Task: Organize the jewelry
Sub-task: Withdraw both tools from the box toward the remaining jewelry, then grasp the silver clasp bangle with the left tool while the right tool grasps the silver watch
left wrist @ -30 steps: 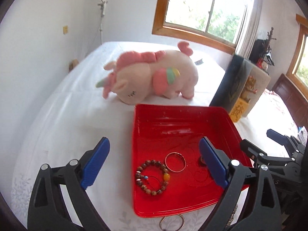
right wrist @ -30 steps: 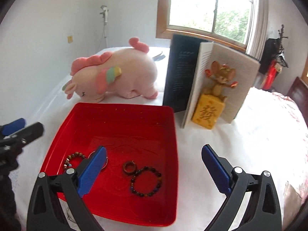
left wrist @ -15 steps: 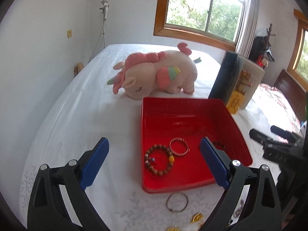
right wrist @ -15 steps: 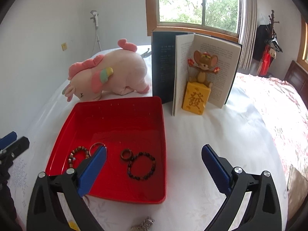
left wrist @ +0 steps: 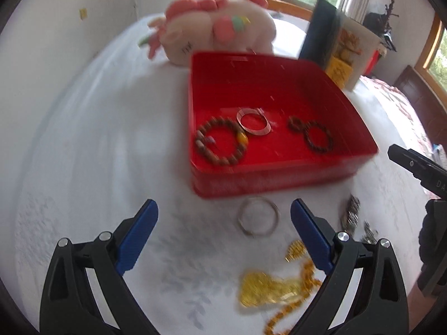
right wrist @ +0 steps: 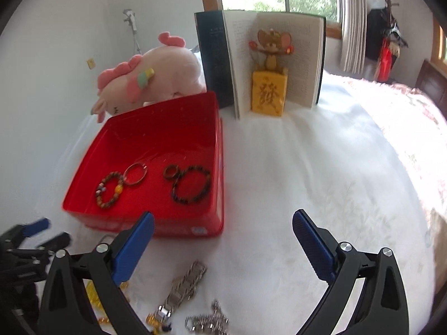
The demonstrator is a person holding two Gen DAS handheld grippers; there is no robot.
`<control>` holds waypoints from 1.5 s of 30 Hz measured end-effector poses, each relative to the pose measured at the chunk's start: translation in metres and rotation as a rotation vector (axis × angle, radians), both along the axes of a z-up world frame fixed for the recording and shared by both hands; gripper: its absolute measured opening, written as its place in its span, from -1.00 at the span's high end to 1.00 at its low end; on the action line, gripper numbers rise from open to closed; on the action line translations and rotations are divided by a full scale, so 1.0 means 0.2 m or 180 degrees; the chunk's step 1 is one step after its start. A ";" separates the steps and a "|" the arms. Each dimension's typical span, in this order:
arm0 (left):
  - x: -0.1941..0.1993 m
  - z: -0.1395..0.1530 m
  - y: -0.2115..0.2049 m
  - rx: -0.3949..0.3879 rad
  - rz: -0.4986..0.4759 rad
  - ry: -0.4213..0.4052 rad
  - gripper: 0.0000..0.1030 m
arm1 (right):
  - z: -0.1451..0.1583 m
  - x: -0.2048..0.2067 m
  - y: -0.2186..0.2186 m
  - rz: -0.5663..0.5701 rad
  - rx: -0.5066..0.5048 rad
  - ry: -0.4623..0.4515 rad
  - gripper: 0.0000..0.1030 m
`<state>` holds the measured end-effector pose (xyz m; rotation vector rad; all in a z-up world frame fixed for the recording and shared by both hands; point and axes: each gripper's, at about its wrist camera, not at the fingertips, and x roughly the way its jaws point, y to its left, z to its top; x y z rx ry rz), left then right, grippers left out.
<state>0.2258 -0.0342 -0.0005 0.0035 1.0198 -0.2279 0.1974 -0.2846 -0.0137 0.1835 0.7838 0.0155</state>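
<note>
Left gripper (left wrist: 223, 223) spread wide and empty, hovering low over the white bed (left wrist: 92, 145). Silver bangle (left wrist: 258, 217) flat on the cloth straight ahead, between the blue pads and nearer the right-hand one, just short of the red tray (left wrist: 268, 180). Round, so no long axis to match; probably the left's pick. Gold chain pile (left wrist: 268, 290) closer in, near that same pad, likely to snag. Right gripper (right wrist: 223, 240) equally wide, holding nothing, with a silver watch (right wrist: 184, 287) below it. Beaded bracelets (left wrist: 222, 145) and a thin bangle (left wrist: 253, 121) already in the tray. Plush unicorn (left wrist: 220, 28) and open book (right wrist: 268, 55) well behind, out of the way.
</note>
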 end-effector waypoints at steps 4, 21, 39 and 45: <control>-0.04 -0.08 -0.04 0.0035 -0.0020 0.0139 -0.84 | -0.01 -0.08 0.00 0.0025 -0.0051 -0.0065 -0.92; 0.06 -0.29 -0.02 0.0205 0.0071 0.0526 -0.45 | -0.09 -0.10 0.12 0.0396 -0.0112 0.0101 -0.84; 0.13 -0.28 0.11 0.0167 0.0163 0.0563 0.91 | -0.19 -0.05 0.15 0.0620 0.0019 0.0437 -0.38; 0.12 -0.29 0.10 0.0208 0.0148 0.0534 0.92 | -0.27 -0.04 0.15 0.0708 0.0201 0.0724 -0.08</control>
